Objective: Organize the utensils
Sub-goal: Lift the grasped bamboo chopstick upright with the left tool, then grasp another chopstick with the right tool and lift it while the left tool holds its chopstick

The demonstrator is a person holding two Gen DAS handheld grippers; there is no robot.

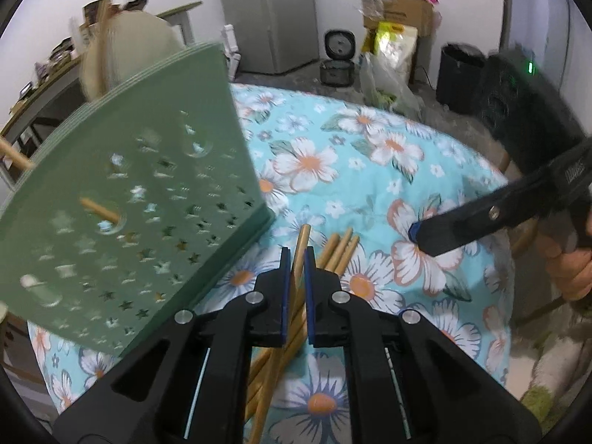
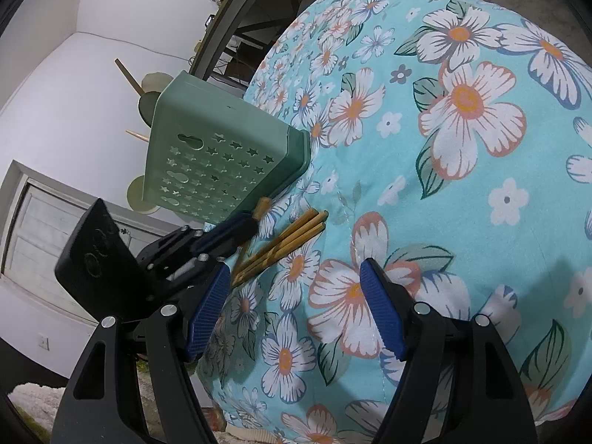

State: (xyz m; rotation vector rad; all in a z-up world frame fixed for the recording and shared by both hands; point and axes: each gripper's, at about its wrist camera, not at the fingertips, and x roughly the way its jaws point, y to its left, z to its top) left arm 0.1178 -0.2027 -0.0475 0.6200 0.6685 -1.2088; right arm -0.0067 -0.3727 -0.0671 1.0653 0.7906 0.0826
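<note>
My left gripper [image 1: 296, 253] is shut on one bamboo chopstick [image 1: 302, 236], whose tip sticks out past the blue pads. Several more chopsticks [image 1: 342, 251] lie in a loose bundle on the floral tablecloth just beyond and under it. A green utensil holder [image 1: 122, 199] with star-shaped holes stands tilted at the left, close to the gripper. In the right wrist view, the left gripper [image 2: 246, 224] holds its chopstick [image 2: 263, 205] beside the holder [image 2: 222, 155], next to the bundle [image 2: 288, 240]. My right gripper [image 2: 294, 270] hangs open above the cloth, nothing between its fingers.
Wooden handles and pale round utensil heads [image 2: 142, 192] poke out of the holder. A finger [image 1: 462, 222] of the right gripper reaches in from the right. Beyond the round table [image 1: 388, 148] stand a fridge [image 1: 270, 14], a rice cooker [image 1: 338, 59], boxes and a black bin [image 1: 458, 74].
</note>
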